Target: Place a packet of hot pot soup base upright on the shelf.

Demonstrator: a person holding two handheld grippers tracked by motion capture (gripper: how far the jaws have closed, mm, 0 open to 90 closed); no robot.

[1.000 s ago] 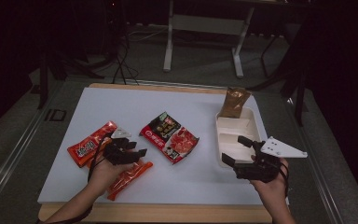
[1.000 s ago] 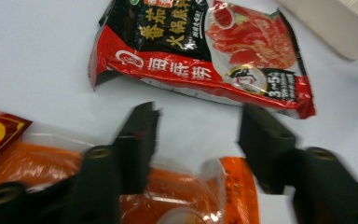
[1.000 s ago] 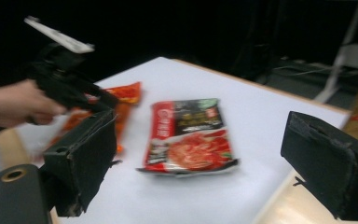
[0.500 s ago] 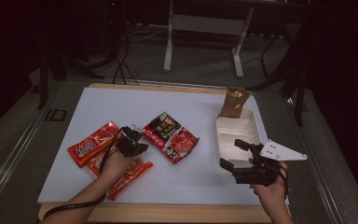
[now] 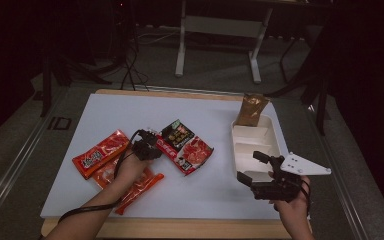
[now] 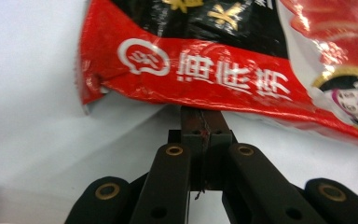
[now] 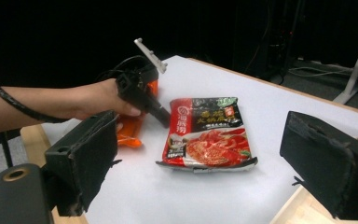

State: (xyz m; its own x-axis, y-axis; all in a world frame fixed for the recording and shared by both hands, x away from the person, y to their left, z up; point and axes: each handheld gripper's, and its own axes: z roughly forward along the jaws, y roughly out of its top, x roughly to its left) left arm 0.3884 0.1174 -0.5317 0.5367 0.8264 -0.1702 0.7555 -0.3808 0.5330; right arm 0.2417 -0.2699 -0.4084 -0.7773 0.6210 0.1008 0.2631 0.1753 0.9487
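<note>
At the near-left edge of the red-and-black noodle packet (image 5: pixel 186 146), the left gripper (image 5: pixel 152 142) has its fingers pressed together, and the left gripper view shows them meeting right at the packet's rim, apparently nipping the very edge of the wrapper, though how much film sits between them is hard to tell. That packet lies flat on the white bench (image 5: pixel 200 195), roughly mid-way between the orange packets (image 5: pixel 100 155) on its left and the white divided tray (image 5: pixel 257 145) on its right. A brown pouch (image 5: pixel 251 109) stands at the tray's far end. Right of the packet, near the tray's front corner, the right gripper (image 5: pixel 250 170) hangs with its fingers spread wide and nothing between them.

The step in hand looks like securing a grip on the packet's edge before lifting it. Next, the move probably calls for a gentle upward pull toward the tray, watching that such a thin pinch does not slip off the slick wrapper.
</note>
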